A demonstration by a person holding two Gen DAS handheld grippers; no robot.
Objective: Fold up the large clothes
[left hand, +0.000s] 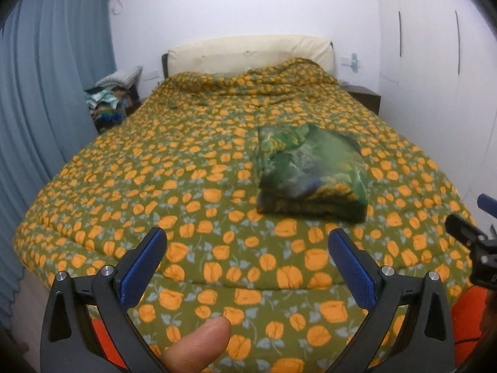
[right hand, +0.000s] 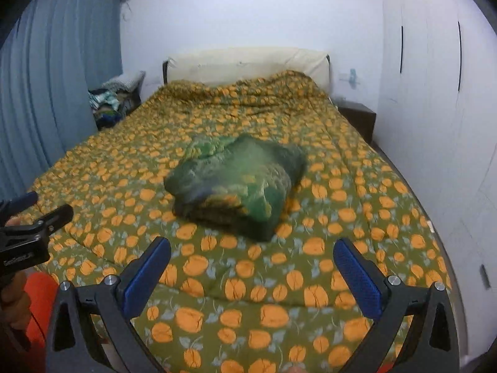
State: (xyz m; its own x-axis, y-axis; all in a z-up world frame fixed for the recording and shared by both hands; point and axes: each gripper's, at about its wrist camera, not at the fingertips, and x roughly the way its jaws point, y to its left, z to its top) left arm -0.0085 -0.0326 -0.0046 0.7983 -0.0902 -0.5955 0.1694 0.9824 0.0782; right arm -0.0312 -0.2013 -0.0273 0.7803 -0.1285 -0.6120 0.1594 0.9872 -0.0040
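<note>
A green patterned garment (left hand: 310, 171) lies folded into a thick square bundle on the bed, right of centre in the left wrist view and mid-frame as the garment (right hand: 236, 183) in the right wrist view. My left gripper (left hand: 247, 237) hangs open over the bed's near edge, short of the bundle, with nothing between its blue pads (left hand: 146, 267). My right gripper (right hand: 251, 245) is open too, just in front of the bundle and apart from it. Each gripper shows at the other view's edge: the right gripper (left hand: 462, 233) and the left gripper (right hand: 37, 214).
The bed carries an olive quilt (left hand: 155, 186) with orange flowers and a cream headboard (left hand: 248, 52). Blue curtains (left hand: 46, 93) hang at left, beside a pile of clothes (left hand: 111, 99). A dark nightstand (left hand: 366, 96) and white wardrobe doors (left hand: 435, 62) stand at right. A thumb (left hand: 198, 348) shows at the bottom.
</note>
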